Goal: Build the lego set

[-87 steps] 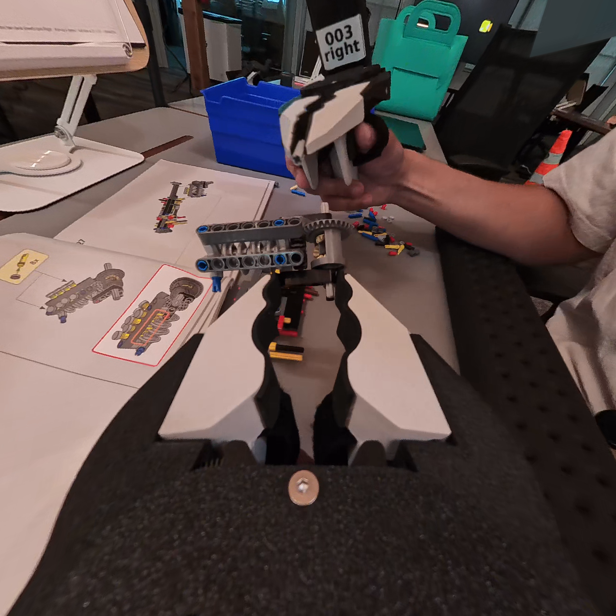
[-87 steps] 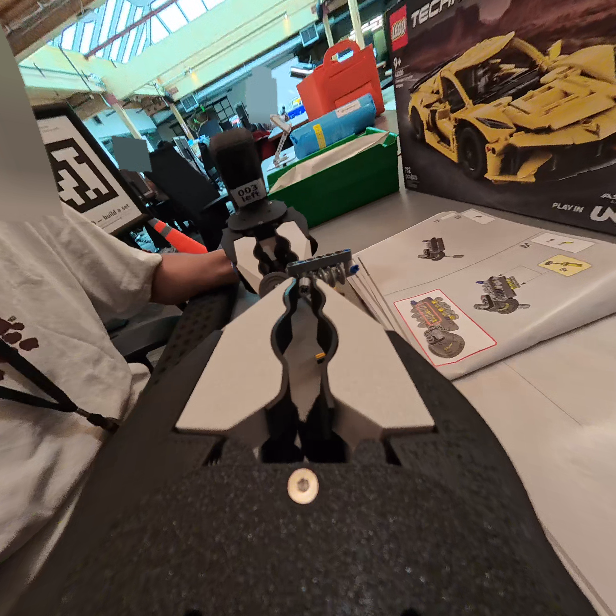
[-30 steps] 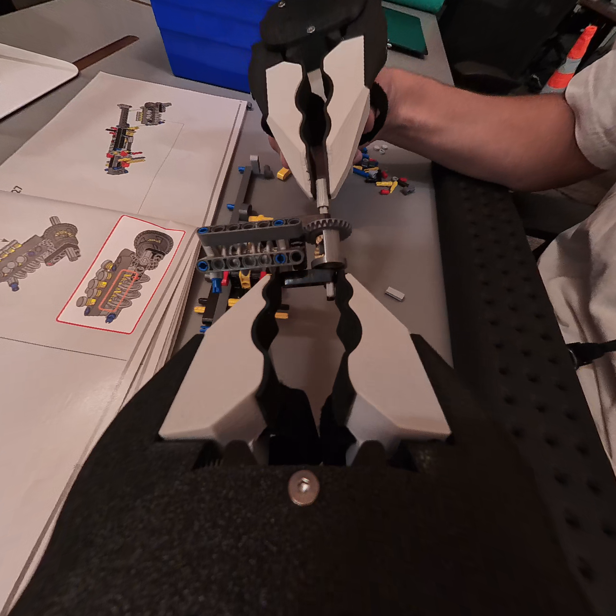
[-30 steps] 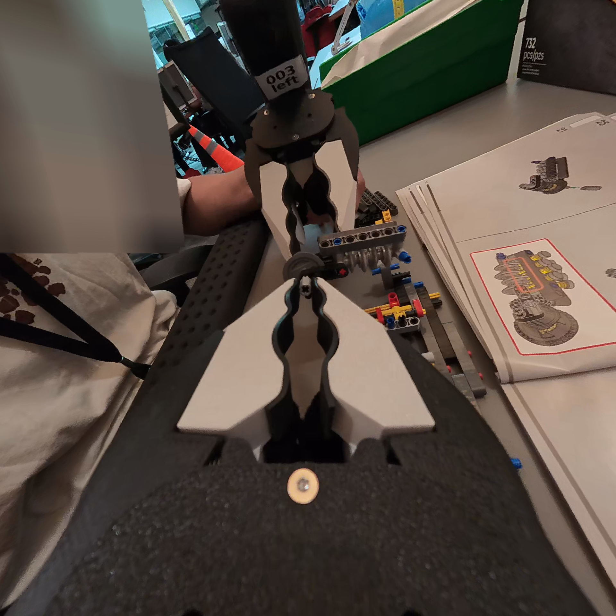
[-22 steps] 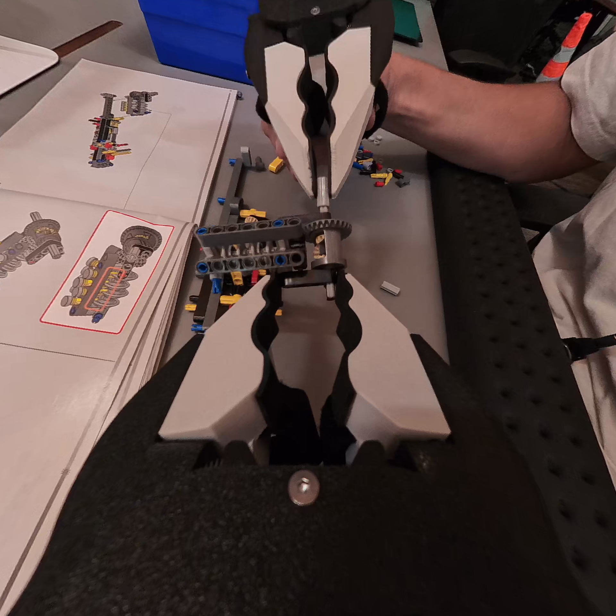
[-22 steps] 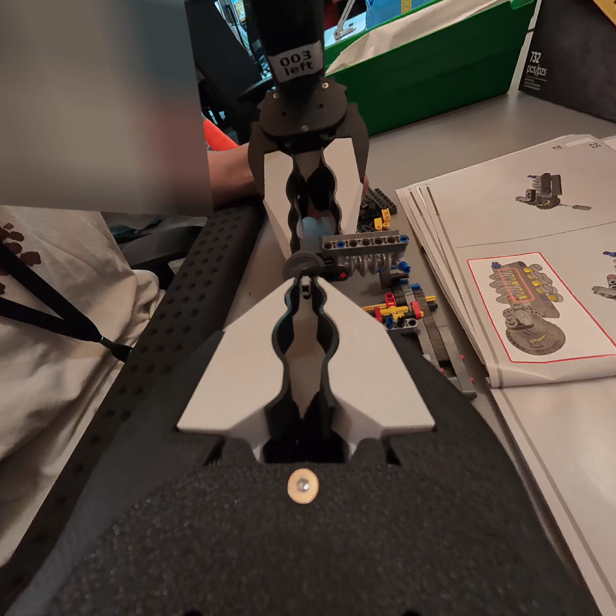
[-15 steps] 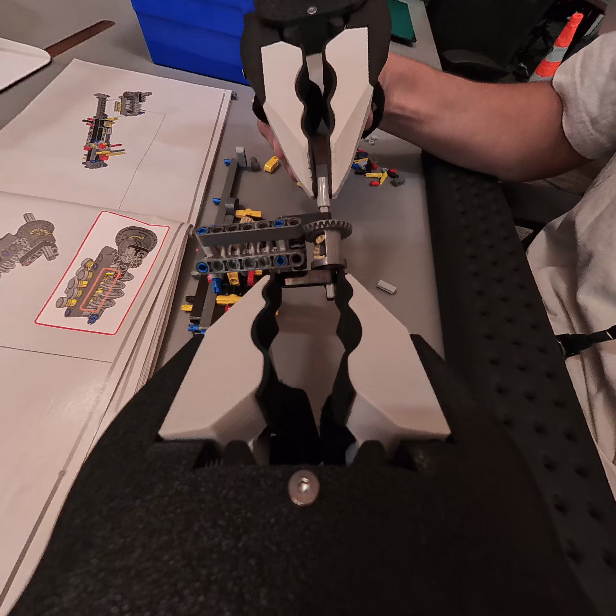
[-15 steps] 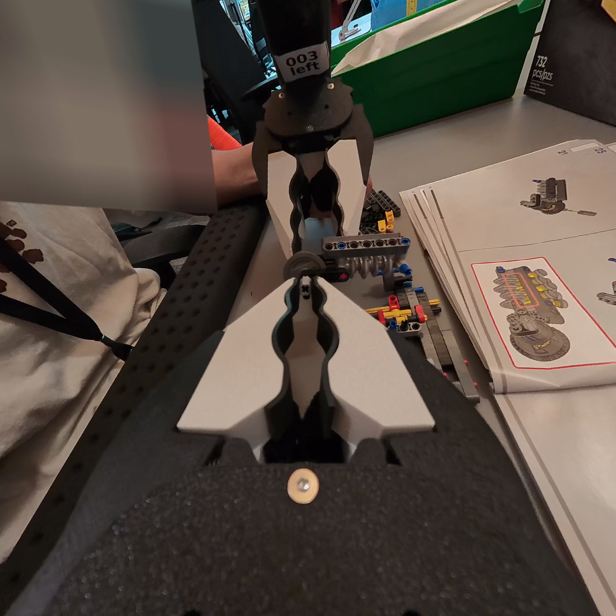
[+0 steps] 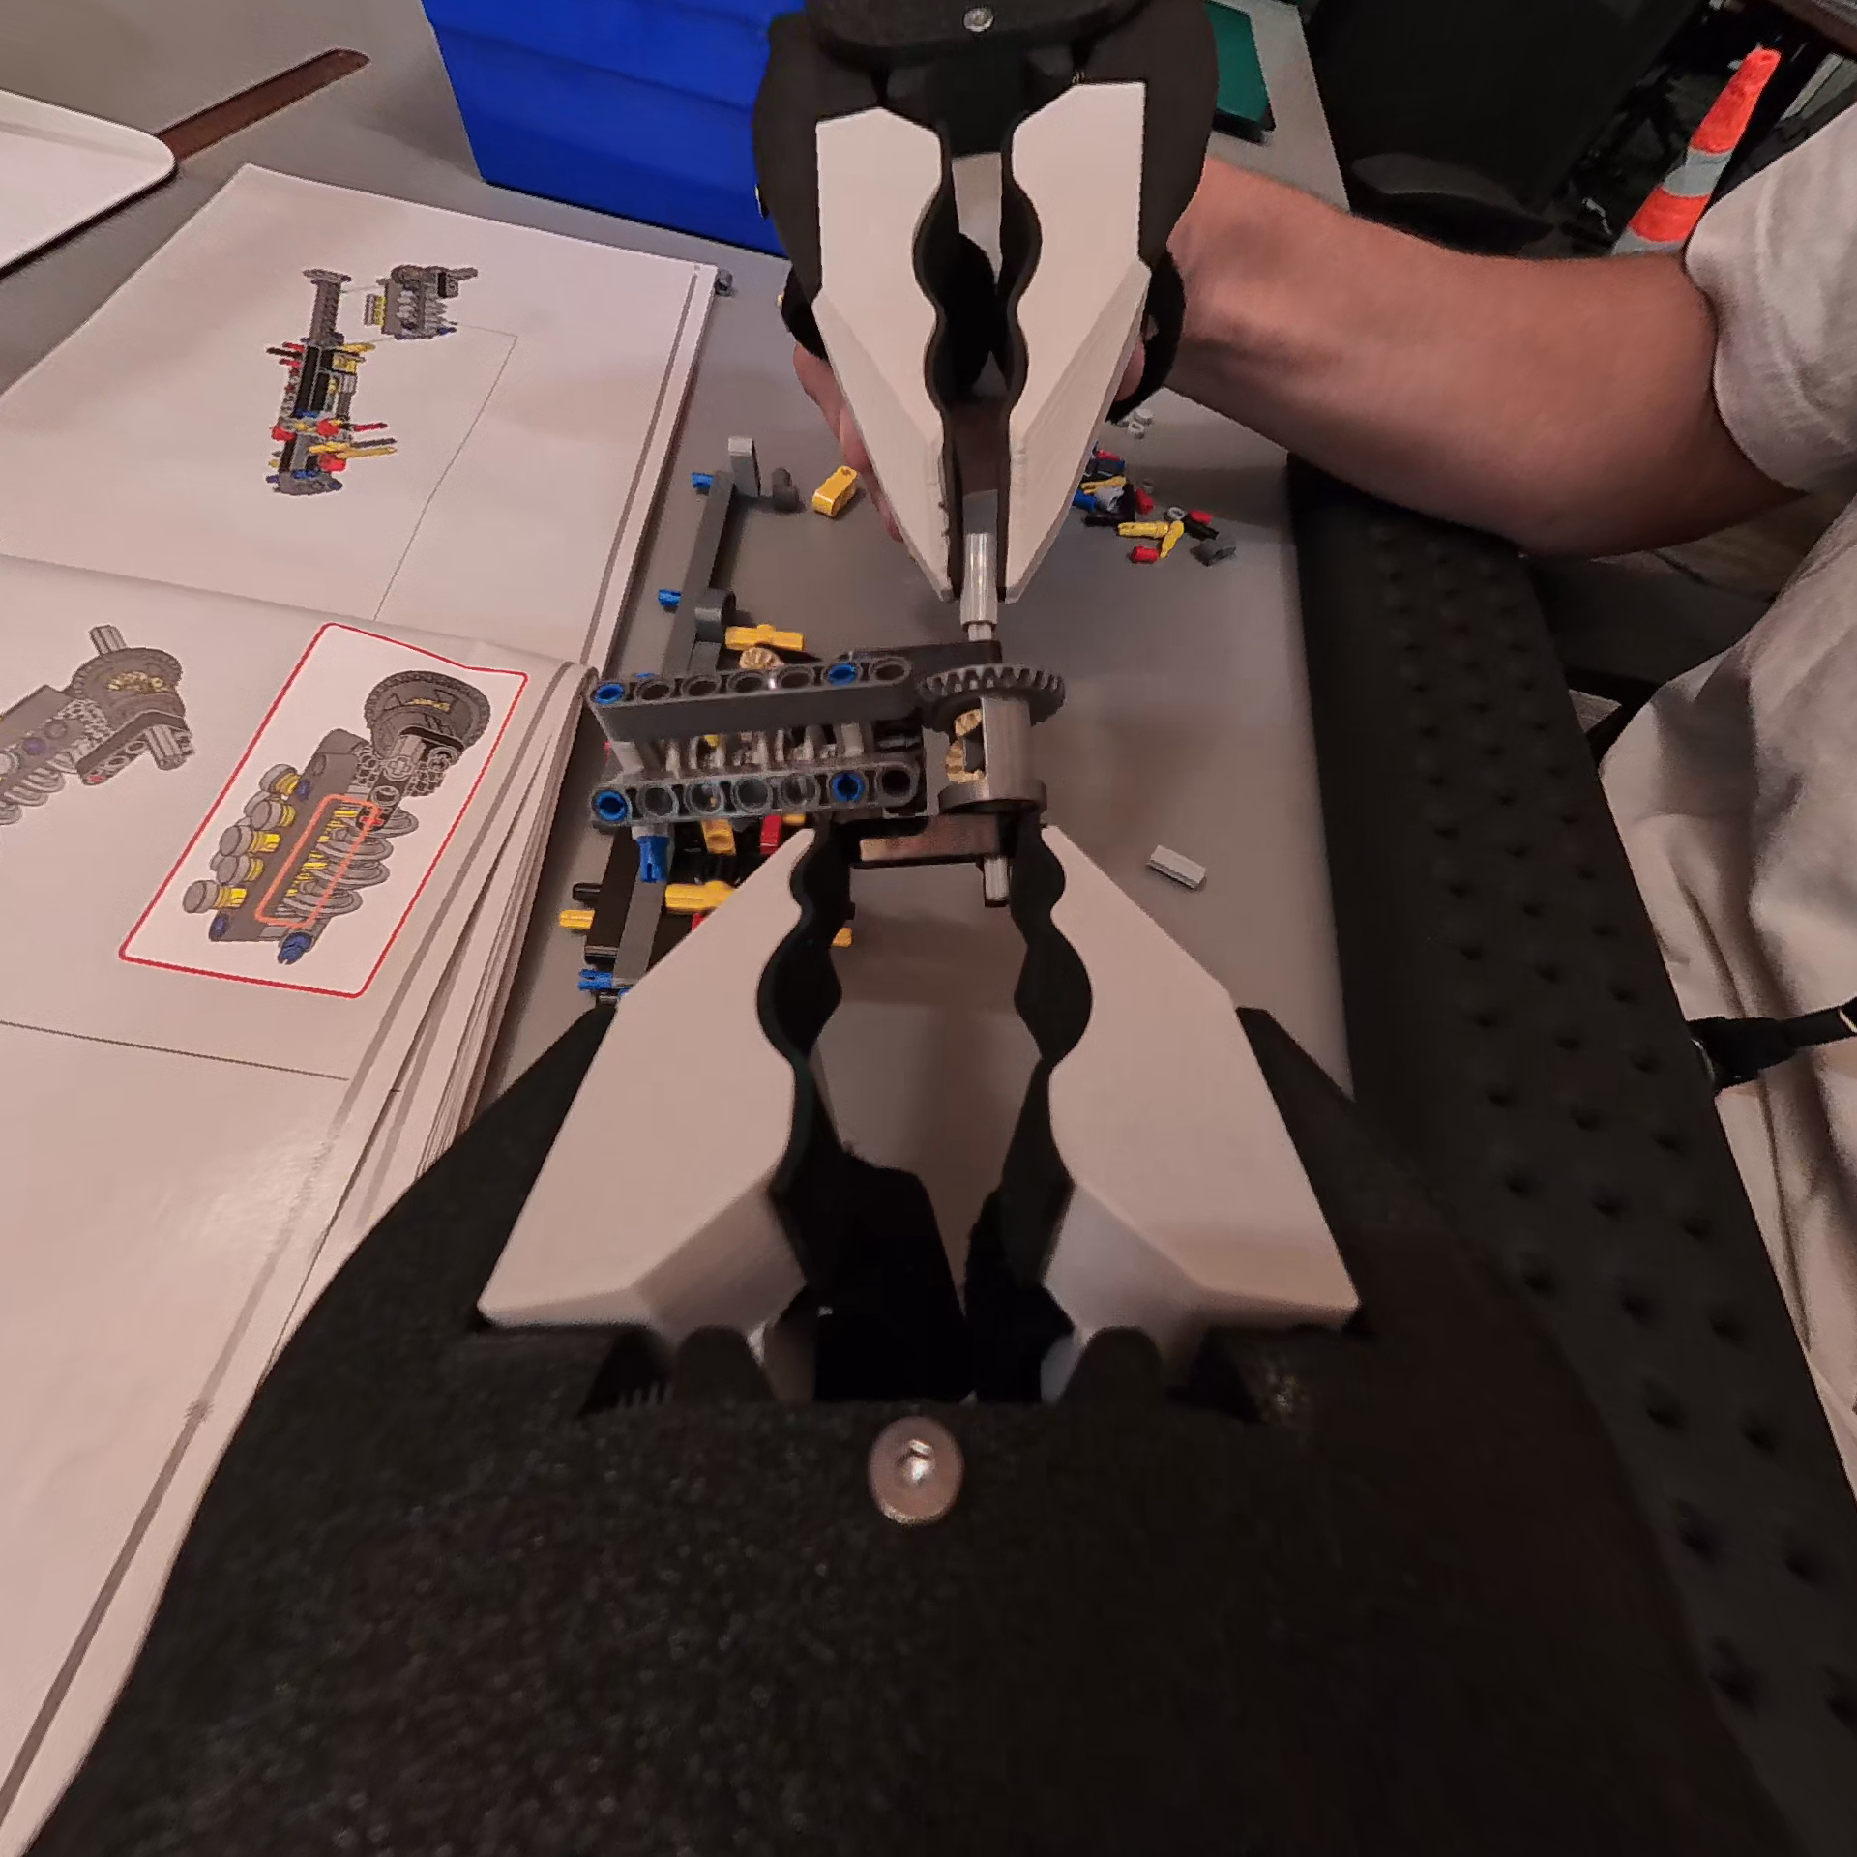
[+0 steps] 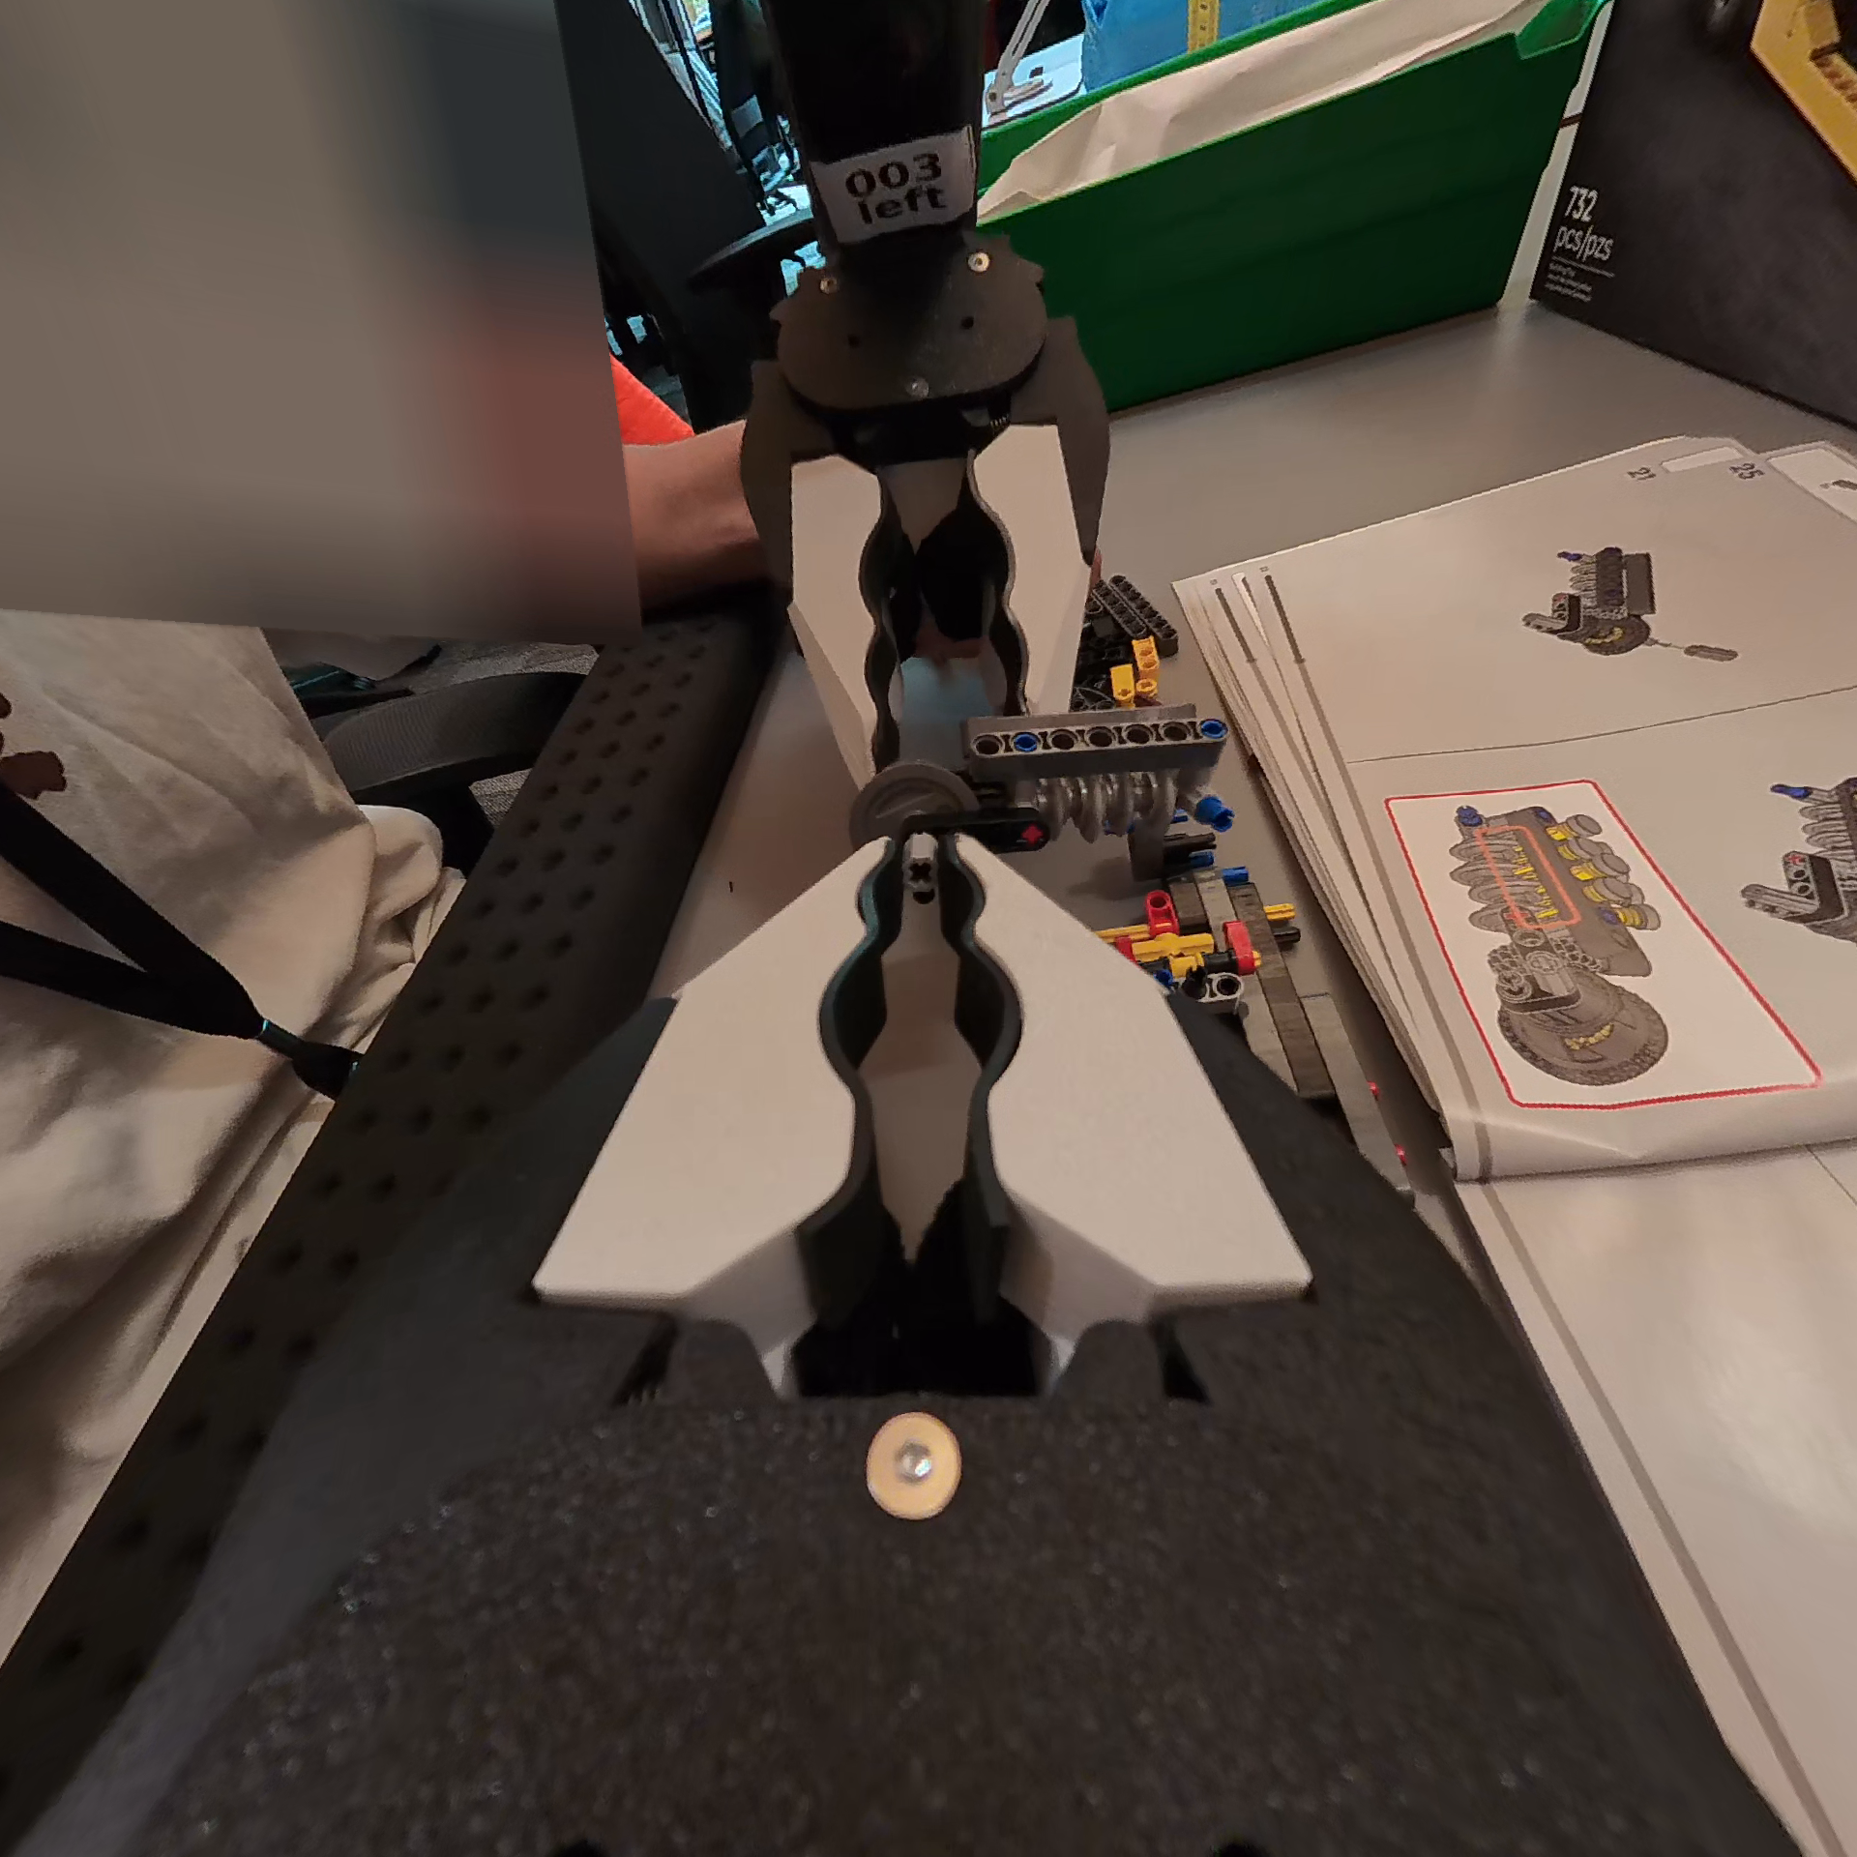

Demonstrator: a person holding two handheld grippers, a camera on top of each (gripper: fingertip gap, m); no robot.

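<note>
Grey tabletop point(image 9: 1186, 724) fills the left wrist view, with an open instruction booklet point(image 9: 301, 703) on the left, a blue bin point(image 9: 603, 111) at the far side and loose small pieces point(image 9: 1146, 512) scattered far right. Near the middle, the left hand-held gripper point(image 9: 919, 854) is partly closed on the near end of the grey lego assembly point(image 9: 804, 744), held above the tabletop. Facing it from the far side, the right hand-held gripper point(image 9: 977, 588) is nearly closed, pinching a light grey axle point(image 9: 980, 578) whose tip meets the assembly beside its gear point(image 9: 990, 688). Turning to the right wrist view, the same tabletop point(image 10: 1306, 452) carries a green bin point(image 10: 1286, 211) at the far side and the booklet point(image 10: 1558, 804) on the right. The right hand-held gripper point(image 10: 919, 869) clamps the axle point(image 10: 919, 874) near its tips, pointing at the assembly point(image 10: 1055, 784), which the left hand-held gripper point(image 10: 940, 724) holds from the far side. A longer built section point(image 10: 1236, 955) lies flat just to the right.
</note>
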